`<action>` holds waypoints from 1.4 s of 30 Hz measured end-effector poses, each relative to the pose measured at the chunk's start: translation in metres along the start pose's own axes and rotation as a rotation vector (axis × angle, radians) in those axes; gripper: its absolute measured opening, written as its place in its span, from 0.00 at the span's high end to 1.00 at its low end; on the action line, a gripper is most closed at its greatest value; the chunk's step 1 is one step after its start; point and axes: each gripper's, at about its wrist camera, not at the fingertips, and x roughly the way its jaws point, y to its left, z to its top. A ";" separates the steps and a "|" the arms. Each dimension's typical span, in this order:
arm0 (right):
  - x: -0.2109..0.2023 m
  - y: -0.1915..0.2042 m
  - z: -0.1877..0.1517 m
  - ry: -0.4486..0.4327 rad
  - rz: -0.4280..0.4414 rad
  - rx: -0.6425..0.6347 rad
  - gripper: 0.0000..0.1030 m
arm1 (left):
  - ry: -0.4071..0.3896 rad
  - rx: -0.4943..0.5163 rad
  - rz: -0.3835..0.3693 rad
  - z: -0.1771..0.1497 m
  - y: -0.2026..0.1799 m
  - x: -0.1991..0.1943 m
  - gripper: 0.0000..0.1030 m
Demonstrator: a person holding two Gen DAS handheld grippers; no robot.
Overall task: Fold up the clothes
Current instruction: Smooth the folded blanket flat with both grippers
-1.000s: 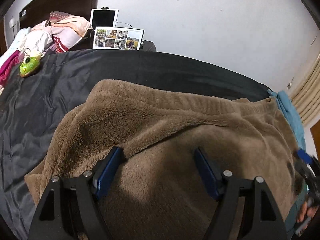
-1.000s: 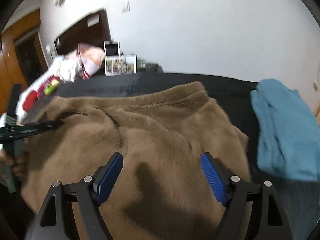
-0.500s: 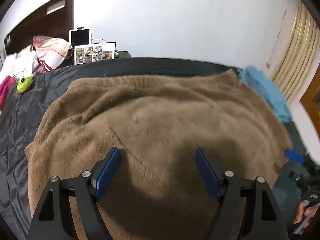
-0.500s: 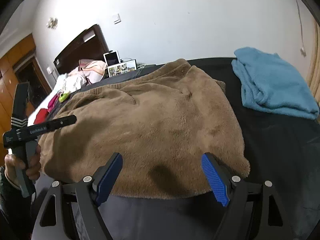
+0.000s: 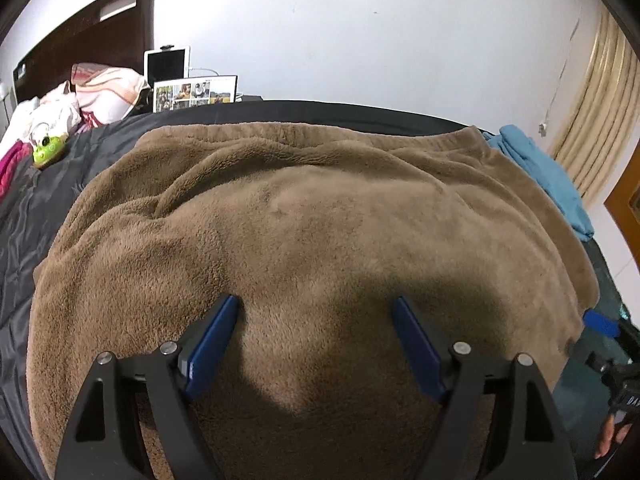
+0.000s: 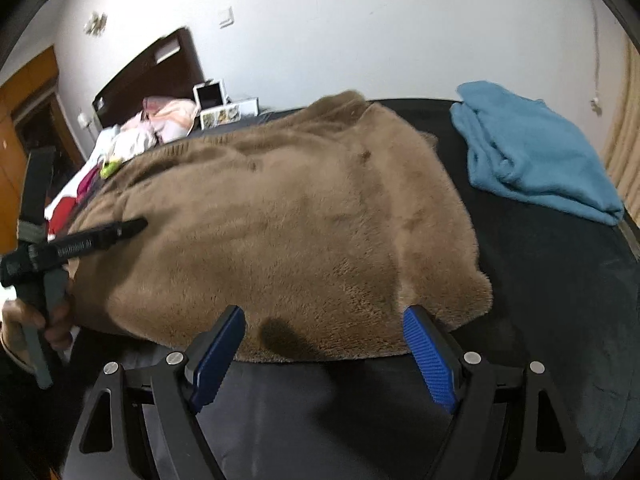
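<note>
A brown fleece garment [image 5: 320, 220] lies spread over the dark bed sheet [image 5: 32, 208]. My left gripper [image 5: 316, 302] hovers over its near middle; its jaws are opening and the blue pads [image 5: 212, 344] grip nothing. In the right wrist view, my right gripper [image 6: 324, 312] stands open at the brown garment's [image 6: 300, 220] near edge, pads apart over the hem and the sheet [image 6: 560, 300]. The left gripper [image 6: 100, 236] shows there too, held in a hand over the garment's left side.
A folded blue garment [image 6: 532, 156] lies at the bed's far right. A green toy [image 5: 48, 150], a heap of pink and white clothes [image 5: 108, 92], a photo frame [image 5: 195, 94] and a tablet [image 5: 166, 64] are at the head end. A curtain [image 5: 600, 92] hangs on the right.
Both grippers have drawn back toward the near side of the brown garment. The raised flap seen earlier now lies flat. The right gripper has come from over the fleece to its near hem.
</note>
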 end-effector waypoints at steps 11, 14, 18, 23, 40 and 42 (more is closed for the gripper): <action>0.017 0.012 -0.004 0.031 -0.077 0.000 0.19 | -0.037 0.041 0.022 -0.007 -0.004 -0.001 0.17; 0.010 0.010 -0.001 0.001 -0.066 0.061 0.19 | -0.037 0.032 0.020 -0.007 -0.003 -0.001 0.17; -0.007 0.021 0.008 -0.078 -0.044 0.076 0.19 | -0.036 0.033 0.023 -0.007 -0.003 -0.001 0.16; -0.010 0.039 0.013 -0.089 -0.029 0.052 0.19 | -0.036 0.032 0.025 -0.007 -0.004 -0.001 0.16; -0.021 0.085 0.006 -0.100 -0.035 0.062 0.19 | -0.032 0.015 0.066 -0.009 -0.007 -0.002 0.16; -0.014 0.093 0.008 -0.079 -0.029 0.048 0.19 | -0.029 0.017 0.071 -0.009 -0.008 -0.001 0.14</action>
